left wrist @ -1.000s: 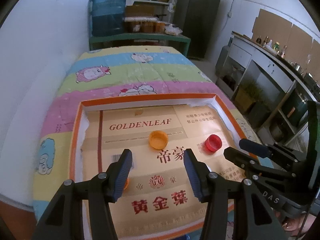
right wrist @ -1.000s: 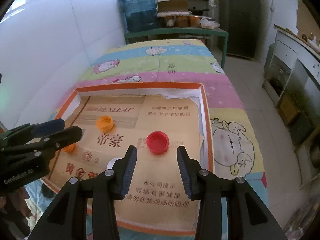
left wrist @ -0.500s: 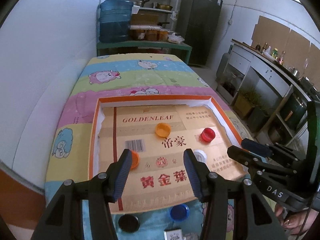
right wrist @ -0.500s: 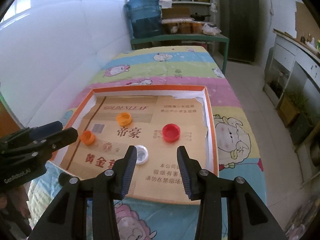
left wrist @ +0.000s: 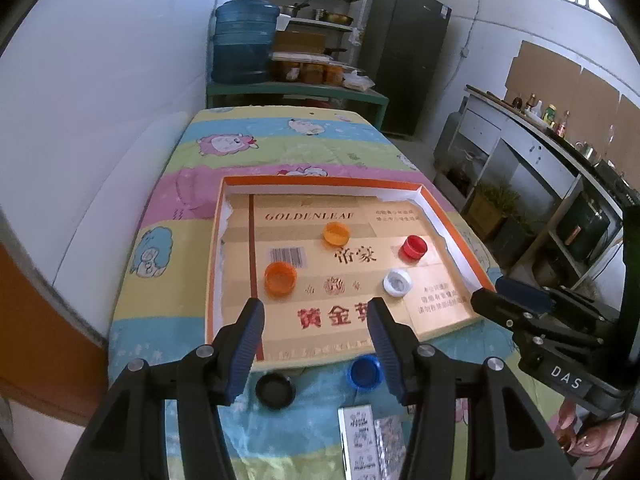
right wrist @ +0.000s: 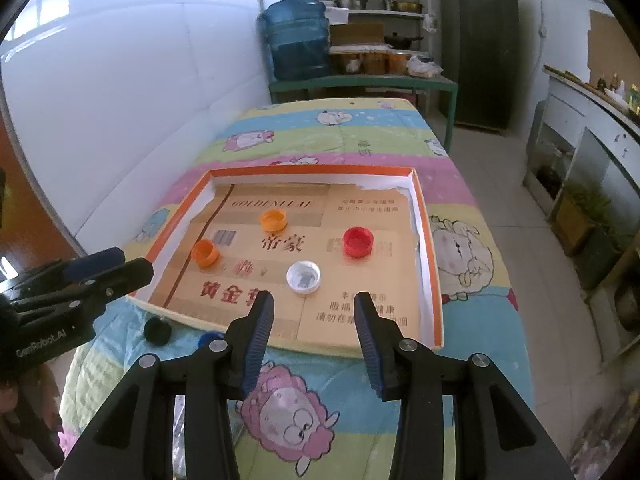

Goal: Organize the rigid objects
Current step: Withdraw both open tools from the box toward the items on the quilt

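Note:
A shallow orange-rimmed cardboard tray (left wrist: 320, 181) (right wrist: 429, 240) lies on the cartoon blanket. Inside it sit two orange bottle caps (left wrist: 281, 278) (left wrist: 336, 234), a red cap (left wrist: 414, 247) (right wrist: 358, 242) and a white cap (left wrist: 397, 282) (right wrist: 303, 276). In front of the tray, on the blanket, lie a black cap (left wrist: 275, 390) (right wrist: 157, 330) and a blue cap (left wrist: 365, 372) (right wrist: 208, 337). My left gripper (left wrist: 316, 338) hangs open above the tray's near edge, with nothing in it. My right gripper (right wrist: 314, 332) is open and empty too, above the near right part of the tray.
A small printed box (left wrist: 360, 440) and a foil packet (left wrist: 390, 436) lie on the blanket near the front edge. A white wall runs along the left. Beyond the bed stand a green bench with a blue water jug (left wrist: 244, 40), shelves and a dark fridge (left wrist: 404, 64).
Both grippers have drawn back and up from the tray. The white cap, then the black and blue caps and the printed box, have come into view. Neither gripper's opening has changed.

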Action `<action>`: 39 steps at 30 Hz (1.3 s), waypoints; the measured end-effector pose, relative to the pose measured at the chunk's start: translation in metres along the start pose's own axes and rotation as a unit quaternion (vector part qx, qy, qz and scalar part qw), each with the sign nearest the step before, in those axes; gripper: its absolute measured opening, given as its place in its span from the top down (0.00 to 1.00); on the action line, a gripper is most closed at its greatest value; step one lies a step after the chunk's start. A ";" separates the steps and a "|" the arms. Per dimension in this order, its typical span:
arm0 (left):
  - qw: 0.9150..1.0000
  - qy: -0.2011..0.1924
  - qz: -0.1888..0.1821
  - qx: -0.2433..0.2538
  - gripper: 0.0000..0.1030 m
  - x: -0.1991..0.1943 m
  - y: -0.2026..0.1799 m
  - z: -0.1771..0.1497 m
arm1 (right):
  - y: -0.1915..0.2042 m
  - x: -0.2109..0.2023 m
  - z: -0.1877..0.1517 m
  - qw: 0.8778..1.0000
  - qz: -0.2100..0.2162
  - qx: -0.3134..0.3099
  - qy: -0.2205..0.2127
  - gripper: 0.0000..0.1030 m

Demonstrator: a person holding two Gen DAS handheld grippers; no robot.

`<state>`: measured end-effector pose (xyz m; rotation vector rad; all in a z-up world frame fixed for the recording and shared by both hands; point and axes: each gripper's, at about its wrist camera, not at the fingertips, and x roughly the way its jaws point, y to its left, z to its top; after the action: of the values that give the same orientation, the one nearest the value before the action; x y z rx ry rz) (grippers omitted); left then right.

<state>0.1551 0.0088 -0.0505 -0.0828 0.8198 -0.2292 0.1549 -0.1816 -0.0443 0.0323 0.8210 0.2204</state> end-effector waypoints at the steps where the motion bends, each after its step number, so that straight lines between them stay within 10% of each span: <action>1: 1.000 0.000 0.000 0.000 0.48 -0.001 0.001 -0.001 | 0.001 -0.002 -0.002 1.000 -0.001 -0.001 -0.001 0.58; 39: 0.999 0.003 -0.020 -0.029 0.48 -0.046 0.015 -0.081 | 0.064 -0.056 -0.091 0.999 0.024 -0.025 0.018 0.58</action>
<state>0.0682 0.0354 -0.0752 -0.1540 0.8314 -0.2440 0.0398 -0.1358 -0.0588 0.0015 0.8519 0.2870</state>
